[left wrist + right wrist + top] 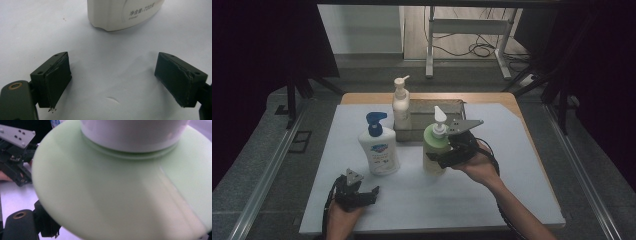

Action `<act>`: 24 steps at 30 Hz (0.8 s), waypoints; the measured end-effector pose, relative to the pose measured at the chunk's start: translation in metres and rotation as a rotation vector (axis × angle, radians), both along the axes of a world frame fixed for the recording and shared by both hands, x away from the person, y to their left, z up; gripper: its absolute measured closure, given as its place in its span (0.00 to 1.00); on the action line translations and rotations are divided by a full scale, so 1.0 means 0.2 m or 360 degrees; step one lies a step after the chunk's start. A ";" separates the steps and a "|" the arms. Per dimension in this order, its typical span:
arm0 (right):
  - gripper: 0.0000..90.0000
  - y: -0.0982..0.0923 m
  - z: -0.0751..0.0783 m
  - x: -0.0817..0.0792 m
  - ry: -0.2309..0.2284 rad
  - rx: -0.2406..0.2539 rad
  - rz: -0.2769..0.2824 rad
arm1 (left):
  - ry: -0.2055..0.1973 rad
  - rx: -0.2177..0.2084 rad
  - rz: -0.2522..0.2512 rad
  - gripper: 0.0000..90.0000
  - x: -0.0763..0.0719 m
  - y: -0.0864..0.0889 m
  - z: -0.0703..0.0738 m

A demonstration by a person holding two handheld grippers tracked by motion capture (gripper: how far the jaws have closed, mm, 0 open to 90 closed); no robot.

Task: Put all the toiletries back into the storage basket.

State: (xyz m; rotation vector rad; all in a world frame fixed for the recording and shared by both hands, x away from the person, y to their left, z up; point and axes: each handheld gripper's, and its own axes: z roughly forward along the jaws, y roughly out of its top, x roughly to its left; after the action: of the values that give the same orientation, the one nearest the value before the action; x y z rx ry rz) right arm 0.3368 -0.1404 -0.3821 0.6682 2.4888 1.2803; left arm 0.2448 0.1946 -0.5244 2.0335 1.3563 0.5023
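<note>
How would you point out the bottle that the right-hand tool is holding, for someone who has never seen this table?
Find the white mat covering the table, where three pump bottles stand around a grey tray. The one you want is the pale green bottle, nearest the right hand, clamped by the right gripper. Its neighbours are white or cream, one with a blue pump.

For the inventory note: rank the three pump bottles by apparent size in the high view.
1. White bottle with blue pump, broadest.
2. Green bottle, clamped by the right gripper, partly hidden, so only roughly second.
3. Cream bottle, slimmest, though farther from the camera.
</note>
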 end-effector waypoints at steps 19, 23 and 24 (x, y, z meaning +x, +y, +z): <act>0.14 0.07 0.13 0.12 -0.0045 0.0021 -0.0085 | 0.0000 0.0001 -0.0001 0.14 0.00 0.00 0.00; 0.14 0.09 0.16 0.14 -0.0060 0.0022 -0.0091 | 0.0000 0.0001 -0.0002 0.14 0.00 0.00 0.00; 0.14 0.10 0.17 0.15 -0.0066 0.0018 -0.0095 | 0.0000 0.0002 -0.0002 0.14 0.00 0.00 0.00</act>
State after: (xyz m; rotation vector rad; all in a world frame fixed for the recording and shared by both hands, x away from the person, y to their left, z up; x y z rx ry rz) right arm 0.3661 -0.1207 -0.3480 0.7061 2.4117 1.2750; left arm 0.2449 0.1948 -0.5245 2.0348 1.3550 0.5029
